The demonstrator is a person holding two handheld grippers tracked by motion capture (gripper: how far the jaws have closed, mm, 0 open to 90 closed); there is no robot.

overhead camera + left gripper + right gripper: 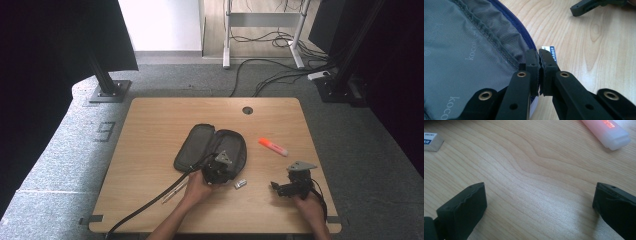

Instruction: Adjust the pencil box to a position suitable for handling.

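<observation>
Fabric is what I have between my pads: the left gripper point(539, 62) is clenched on the zipped edge of the open pencil case point(210, 147), right where the grey lining folds over to the blue zipper tape point(524, 32). In the left gripper view the jaws stand pressed together with a thin sliver of cloth pinched in the seam between them. The case lies spread flat on the wooden table point(150, 130), both halves open, directly under and ahead of my left tool.

I judge this case to be light and thoroughly limp. The lining puckers near the stitching, so it will sag, fold and drag rather than lift as one piece. A pinch on the rim near the zipper is the sensible hold, since the doubled seam there is the stiffest part and gives the pads something to bite; the smooth lining further in would probably slide out.

Just beyond my left jaws, beside the case's edge, lies a small white eraser point(550, 51) with blue print. It looks firm and grippy, best taken across its short sides.

My right gripper point(539, 202) rests released, jaws spread wide over bare wood, holding nothing. Ahead of it and off to its right lies an orange highlighter point(607, 131), a hard, smooth barrel that might roll, so I would grip it at mid-length.
</observation>
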